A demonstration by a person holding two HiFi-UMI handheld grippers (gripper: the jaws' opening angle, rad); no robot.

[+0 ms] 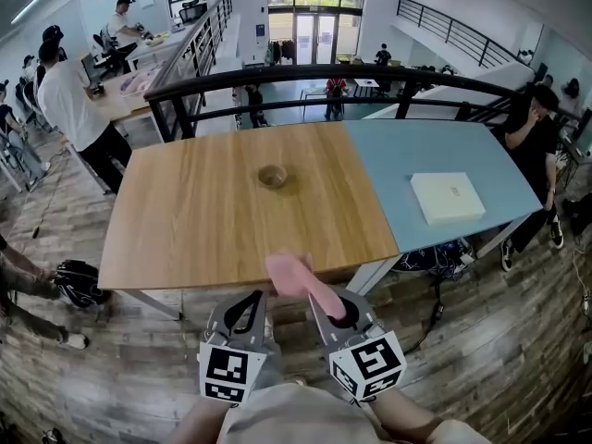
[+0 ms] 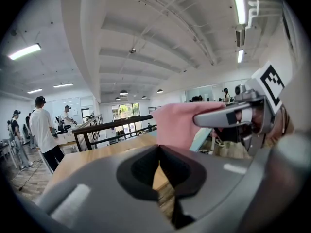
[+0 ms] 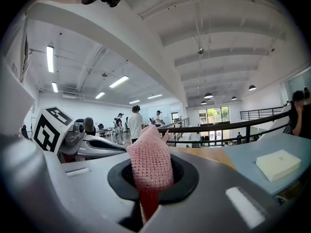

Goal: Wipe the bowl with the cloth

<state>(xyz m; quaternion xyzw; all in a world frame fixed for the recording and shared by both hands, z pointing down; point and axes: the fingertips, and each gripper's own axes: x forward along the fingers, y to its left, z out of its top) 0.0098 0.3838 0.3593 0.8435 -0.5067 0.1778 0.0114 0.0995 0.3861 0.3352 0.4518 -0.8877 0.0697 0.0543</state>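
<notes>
A small brown bowl (image 1: 272, 176) sits near the middle of the wooden tabletop (image 1: 185, 220), far ahead of both grippers. My right gripper (image 1: 321, 294) is shut on a pink knitted cloth (image 1: 294, 274) that sticks up and forward over the table's near edge. In the right gripper view the cloth (image 3: 151, 163) stands upright out of the closed jaws. My left gripper (image 1: 253, 298) hangs just left of it, shut and empty, below the table's near edge. The left gripper view shows the cloth (image 2: 180, 123) and the right gripper's fingers (image 2: 228, 116) to its right.
The table's right part is blue (image 1: 435, 155) and carries a flat white box (image 1: 447, 197). A black railing (image 1: 305, 74) runs behind the table. One person (image 1: 536, 146) stands at the table's right end; others (image 1: 79, 109) stand at the far left.
</notes>
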